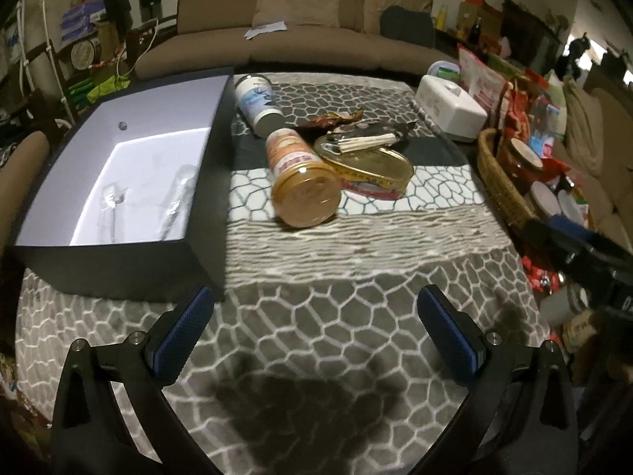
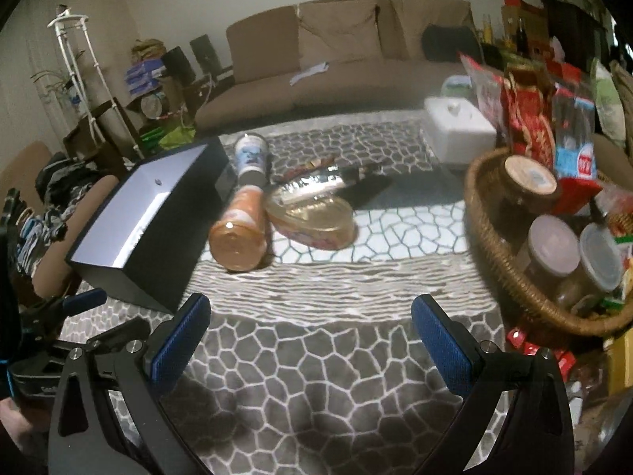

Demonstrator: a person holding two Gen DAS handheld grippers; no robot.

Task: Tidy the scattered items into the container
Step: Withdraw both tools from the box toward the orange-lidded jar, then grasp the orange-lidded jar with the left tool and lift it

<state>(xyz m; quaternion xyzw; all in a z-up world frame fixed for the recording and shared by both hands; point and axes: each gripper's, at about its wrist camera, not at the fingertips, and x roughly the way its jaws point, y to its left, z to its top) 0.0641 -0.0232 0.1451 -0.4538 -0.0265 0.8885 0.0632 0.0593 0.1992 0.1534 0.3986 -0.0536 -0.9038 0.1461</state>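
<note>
Patterned cloth [image 1: 316, 316] bears box [image 1: 118, 269], jar [image 1: 304, 182], tin [image 1: 376, 174]; both grippers' fingers [image 1: 182, 332] gape, empty.

Both wrist views look forward, low over the table [image 1: 316, 336], sharing the box [image 1: 118, 182].

The box [image 1: 118, 265] looks like matt black card outside and smooth white inside. Right beside the box lies a jar [image 1: 300, 174] of shiny plastic with a smooth gold lid. Touching the jar is a flat tin [image 1: 376, 174] of glossy metal. Behind the jar lies a white bottle [image 1: 257, 103] with a smooth label. A crinkly foil wrapper [image 1: 336, 118] lies beside that bottle. The desk [image 1: 316, 336] wears a soft grey cloth. Far from the box sits a rough woven basket [image 2: 494, 237]. The fingers [image 1: 186, 328] have bumpy blue pads on matt black plastic with shiny metal bolts.
</note>
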